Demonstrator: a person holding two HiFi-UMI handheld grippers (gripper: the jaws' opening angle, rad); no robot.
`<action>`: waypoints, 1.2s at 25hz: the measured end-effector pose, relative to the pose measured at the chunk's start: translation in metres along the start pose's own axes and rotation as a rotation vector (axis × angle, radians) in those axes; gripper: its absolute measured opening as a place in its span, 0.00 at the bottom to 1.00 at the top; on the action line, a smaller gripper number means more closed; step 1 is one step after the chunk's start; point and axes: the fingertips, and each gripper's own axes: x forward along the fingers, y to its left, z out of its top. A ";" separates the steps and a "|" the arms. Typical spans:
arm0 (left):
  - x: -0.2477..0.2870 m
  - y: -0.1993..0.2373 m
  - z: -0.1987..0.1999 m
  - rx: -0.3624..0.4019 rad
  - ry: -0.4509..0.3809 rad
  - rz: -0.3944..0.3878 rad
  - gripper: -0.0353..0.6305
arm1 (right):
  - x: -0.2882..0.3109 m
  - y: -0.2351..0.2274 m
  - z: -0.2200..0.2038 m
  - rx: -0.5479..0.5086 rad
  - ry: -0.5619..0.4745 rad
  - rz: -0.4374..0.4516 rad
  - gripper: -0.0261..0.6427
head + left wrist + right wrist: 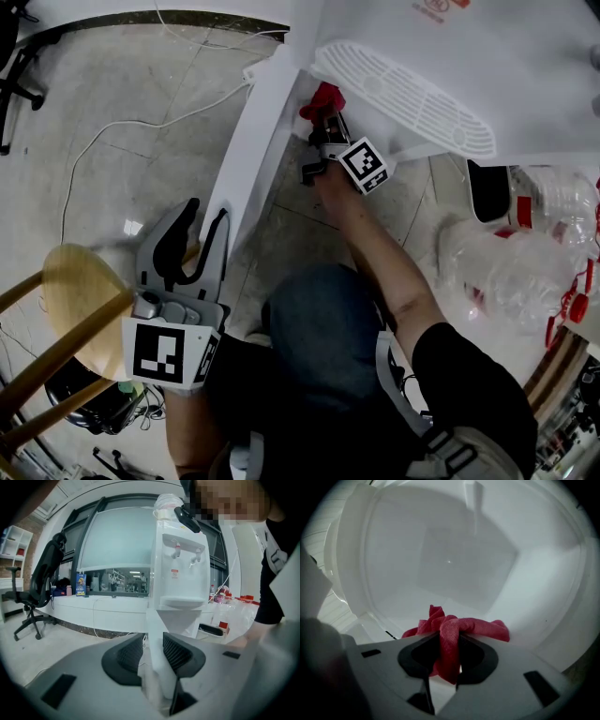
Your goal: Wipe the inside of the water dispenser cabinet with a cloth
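My left gripper (201, 223) sits at about eight o'clock in the head view. Its jaws point up toward one o'clock and are clamped on the edge of the white cabinet door (246, 159). Both ribbed pads (178, 651) press flat against the door's two faces. My right forearm (375, 244) runs bare from the black sleeve (469, 375) at five o'clock up toward twelve o'clock, with the wrist straight. At its end my right gripper (326, 114) points away from me, its jaws pinched tight on a bunched red cloth (450, 637).
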 end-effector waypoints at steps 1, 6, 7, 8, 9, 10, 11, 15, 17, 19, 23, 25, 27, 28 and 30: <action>0.000 0.000 0.000 0.000 -0.001 -0.001 0.26 | 0.001 -0.004 -0.001 0.005 0.003 -0.009 0.20; 0.000 0.000 0.000 0.003 -0.004 -0.003 0.26 | 0.005 -0.019 -0.003 -0.036 0.030 -0.051 0.20; 0.000 0.000 0.000 0.003 -0.004 -0.003 0.26 | 0.005 -0.023 -0.003 -0.047 0.040 -0.063 0.20; 0.000 0.000 0.000 0.003 -0.004 -0.004 0.26 | 0.006 -0.027 -0.004 -0.058 0.050 -0.075 0.20; 0.000 0.000 0.000 0.002 -0.005 -0.005 0.26 | 0.006 -0.031 -0.004 -0.069 0.059 -0.087 0.20; 0.000 0.000 0.001 0.002 -0.005 -0.006 0.26 | 0.007 -0.035 -0.005 -0.080 0.068 -0.101 0.20; 0.001 0.000 0.001 0.001 -0.007 -0.007 0.26 | 0.007 -0.038 -0.006 -0.089 0.077 -0.114 0.20; 0.001 0.001 0.000 -0.003 -0.010 -0.012 0.26 | 0.008 -0.051 -0.010 -0.115 0.101 -0.165 0.20; 0.001 0.001 0.000 -0.007 -0.011 -0.015 0.26 | 0.006 -0.057 -0.013 -0.144 0.121 -0.195 0.20; 0.001 0.001 0.001 -0.008 -0.011 -0.016 0.26 | 0.005 -0.065 -0.016 -0.185 0.152 -0.231 0.20; 0.001 0.001 0.001 -0.009 -0.012 -0.017 0.26 | 0.001 -0.076 -0.021 -0.264 0.216 -0.295 0.20; 0.001 0.002 0.001 -0.009 -0.013 -0.016 0.26 | 0.000 -0.078 -0.021 -0.303 0.240 -0.318 0.20; 0.001 0.002 0.001 -0.008 -0.014 -0.015 0.26 | -0.002 -0.080 -0.020 -0.341 0.263 -0.349 0.20; 0.001 0.003 0.001 -0.008 -0.013 -0.014 0.26 | -0.004 -0.082 -0.020 -0.360 0.274 -0.367 0.20; 0.001 0.003 0.000 -0.007 -0.012 -0.012 0.26 | -0.009 -0.085 -0.019 -0.396 0.294 -0.398 0.20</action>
